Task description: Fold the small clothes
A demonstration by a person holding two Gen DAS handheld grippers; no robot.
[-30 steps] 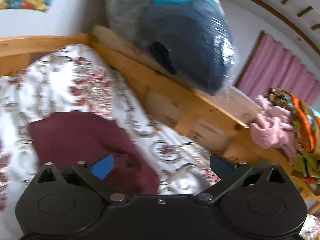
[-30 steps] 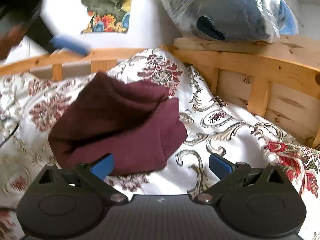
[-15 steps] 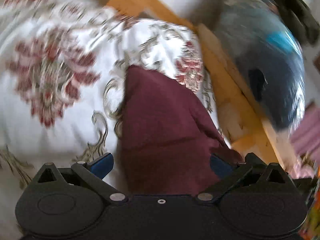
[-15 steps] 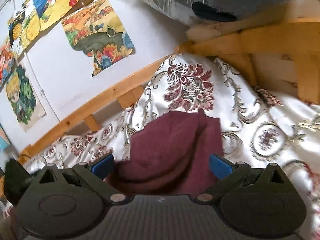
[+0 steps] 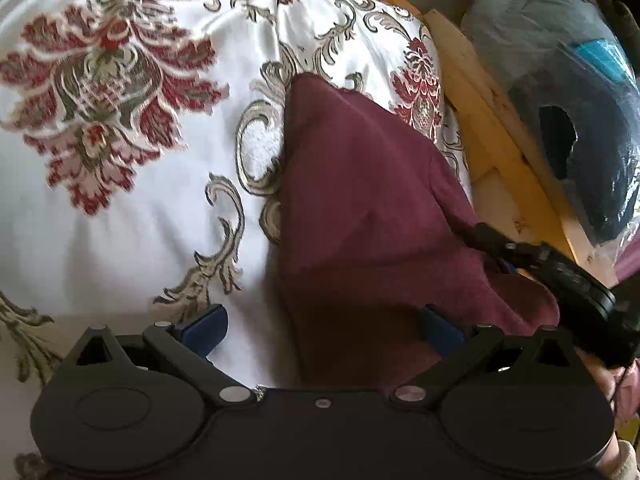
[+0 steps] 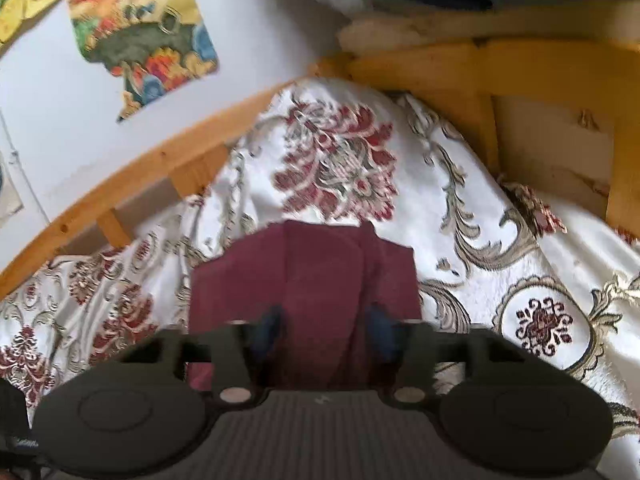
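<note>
Between the fingers of the right hand-held gripper (image 6: pixel 322 330), which stand narrowed and blurred, lies a raised fold of the maroon garment (image 6: pixel 316 280); whether they are actually clamped on the cloth I cannot tell. The left hand-held gripper (image 5: pixel 322 326) has its jaws wide apart, one blue pad over the bedspread (image 5: pixel 132 216) and the other over the garment's near edge, gripping nothing. In the left view the right tool shows as a black shape at the garment's right corner.

The garment lies on the bed close to the wooden bed frame (image 6: pixel 440 68), already doubled into a compact, roughly rectangular bundle with an overlapping flap across the top. My reading is that the folding is well advanced: what seems left is one more fold or a smoothing of the flap, then setting the piece aside.

Count: two hand-held grippers, one maroon garment, one floral bedspread, one plastic-wrapped bundle (image 5: pixel 560 100) on the frame's rail, and one clearly visible wall picture (image 6: pixel 144 36), with parts of others at the edges.
</note>
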